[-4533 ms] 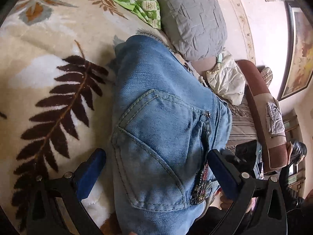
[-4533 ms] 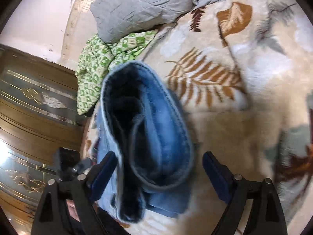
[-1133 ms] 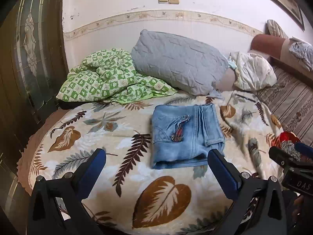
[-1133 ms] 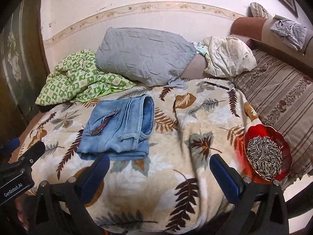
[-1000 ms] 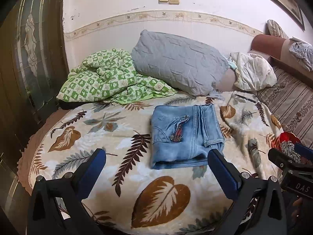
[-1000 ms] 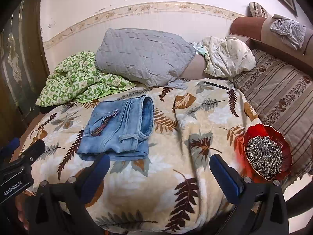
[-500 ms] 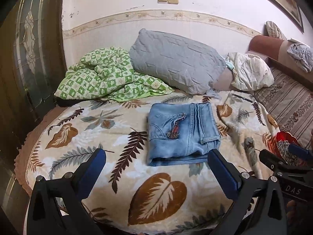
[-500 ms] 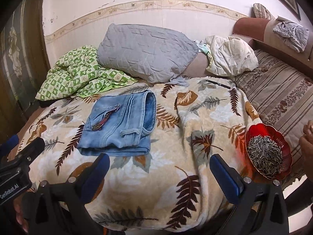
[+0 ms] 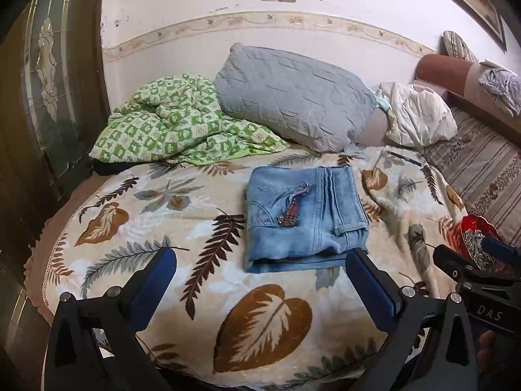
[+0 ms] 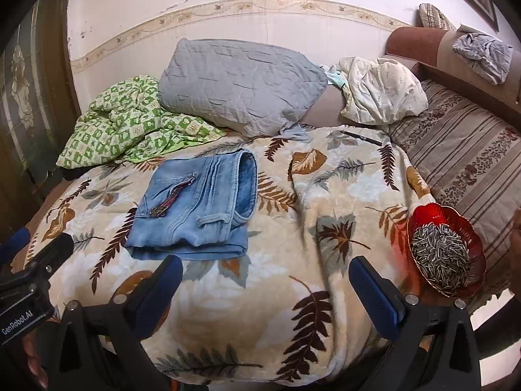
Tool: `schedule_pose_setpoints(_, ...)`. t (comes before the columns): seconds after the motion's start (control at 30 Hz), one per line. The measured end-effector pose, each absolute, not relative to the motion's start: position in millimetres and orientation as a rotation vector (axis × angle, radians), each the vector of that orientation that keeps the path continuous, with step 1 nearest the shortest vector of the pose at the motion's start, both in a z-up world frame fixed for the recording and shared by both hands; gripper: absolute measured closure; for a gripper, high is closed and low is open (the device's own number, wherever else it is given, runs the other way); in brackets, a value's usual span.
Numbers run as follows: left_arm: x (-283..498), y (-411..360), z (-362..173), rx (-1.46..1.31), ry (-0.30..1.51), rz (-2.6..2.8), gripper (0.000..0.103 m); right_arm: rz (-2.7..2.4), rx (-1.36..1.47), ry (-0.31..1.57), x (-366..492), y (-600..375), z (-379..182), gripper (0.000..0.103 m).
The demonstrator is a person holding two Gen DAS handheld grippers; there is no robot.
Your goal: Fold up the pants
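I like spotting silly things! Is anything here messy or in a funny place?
The jeans lie neatly folded. But a red bowl of seeds sits at the edge of the leaf-print blanket, where it could tip, and the green quilt is crumpled.

light: soft, even | shadows: faint | focus: sharp | edges: fisheye-warped, dark vignette

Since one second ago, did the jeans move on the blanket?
No. The jeans lie on the same spot, right of the brown fern leaf; only the camera shifted.
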State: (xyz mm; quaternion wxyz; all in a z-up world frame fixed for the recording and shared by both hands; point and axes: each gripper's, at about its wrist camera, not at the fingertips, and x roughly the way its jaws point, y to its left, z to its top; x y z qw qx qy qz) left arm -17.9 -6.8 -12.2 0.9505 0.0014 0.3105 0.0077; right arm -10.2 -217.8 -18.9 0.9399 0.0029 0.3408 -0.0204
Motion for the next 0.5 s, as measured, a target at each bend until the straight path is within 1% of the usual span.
schedule_pose_setpoints(0.5, -14.6, -3.1, -14.5, -0.004, 0.658, 0.034, 0.0, -0.02, -0.006, 0.703, -8.4, -212.7, -20.3, 0.0)
